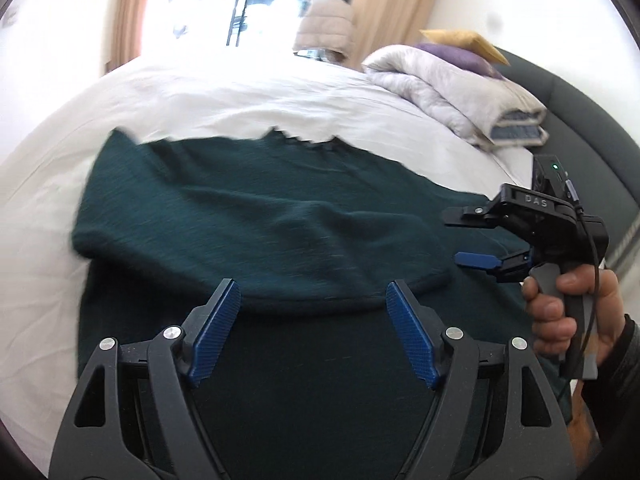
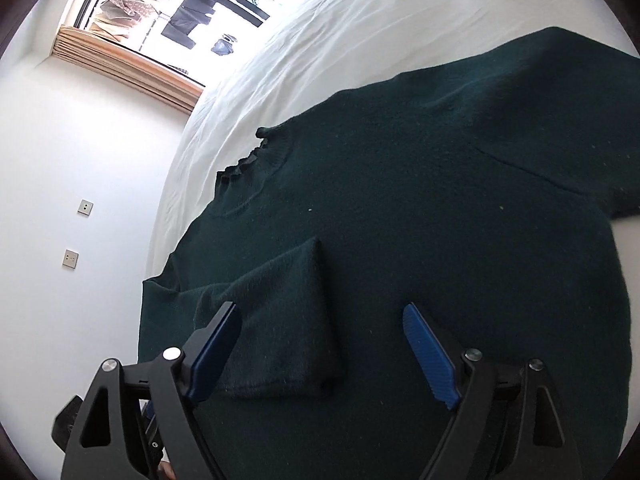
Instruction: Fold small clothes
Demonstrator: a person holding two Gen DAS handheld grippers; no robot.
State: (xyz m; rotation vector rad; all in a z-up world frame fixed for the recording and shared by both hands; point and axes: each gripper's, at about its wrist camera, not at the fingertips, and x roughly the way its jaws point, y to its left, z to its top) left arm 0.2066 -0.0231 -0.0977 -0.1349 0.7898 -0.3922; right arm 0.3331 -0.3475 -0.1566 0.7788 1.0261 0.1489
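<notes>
A dark green knit sweater (image 1: pixel 256 216) lies flat on the white bed sheet (image 1: pixel 224 96). One sleeve (image 2: pixel 280 312) is folded across its body. The other sleeve (image 2: pixel 560 92) stretches out to the side. My left gripper (image 1: pixel 313 304) is open and empty, just above the folded sleeve's cuff edge. My right gripper (image 2: pixel 322 328) is open and empty, its fingers on either side of the folded sleeve's cuff. It also shows in the left wrist view (image 1: pixel 460 236), over the sweater's right side.
A folded grey duvet (image 1: pixel 452 92) with purple and yellow pillows (image 1: pixel 464 46) lies at the bed's far right by a dark headboard (image 1: pixel 592 120). A window with curtains (image 1: pixel 240 4) is beyond the bed. A white wall (image 2: pixel 80 184) with sockets borders the bed.
</notes>
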